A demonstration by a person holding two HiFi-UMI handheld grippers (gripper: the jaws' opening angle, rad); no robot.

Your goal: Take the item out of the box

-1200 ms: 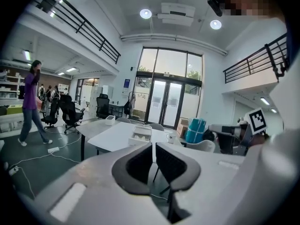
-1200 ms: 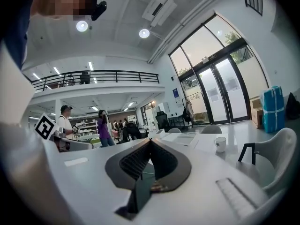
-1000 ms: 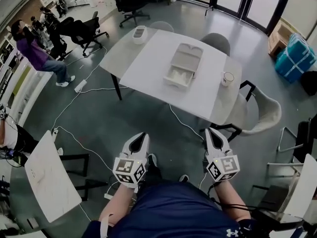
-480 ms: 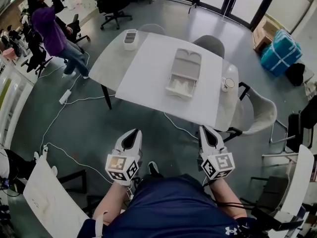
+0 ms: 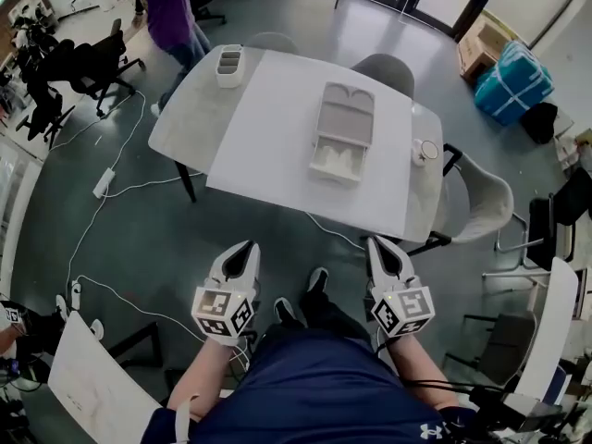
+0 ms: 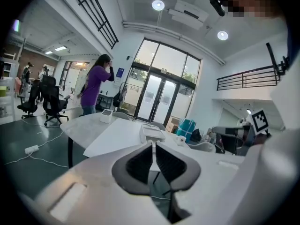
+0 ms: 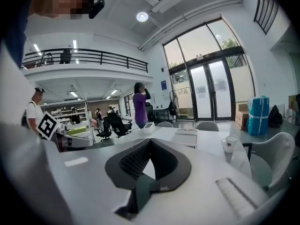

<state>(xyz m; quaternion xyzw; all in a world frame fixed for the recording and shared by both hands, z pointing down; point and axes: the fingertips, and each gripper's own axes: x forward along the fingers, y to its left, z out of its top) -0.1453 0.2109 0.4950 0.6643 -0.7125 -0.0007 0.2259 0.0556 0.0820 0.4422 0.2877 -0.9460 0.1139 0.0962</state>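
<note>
A white table stands in the middle of an open office floor, and the box lies flat on it, right of the table's centre, its lid folded back towards the far side. The near half of the box is a shallow tray, and the item lies inside it as a pale white shape; its form is too small to make out. A white cup sits near the right edge of the table, well apart from the box, and a small grey container sits at the far left corner. The person stands on the near side of the table, well apart from it, with both arms held low in front of the body. The left hand-held gripper points towards the table with its jaws drawn together on nothing, only a thin slit showing between the pads. The right hand-held gripper is pressed together at the tips and also carries nothing. A grey chair stands at the table's right end, a blue bundle lies on the floor at far right, and a person in purple stands beyond the far left corner.
</note>
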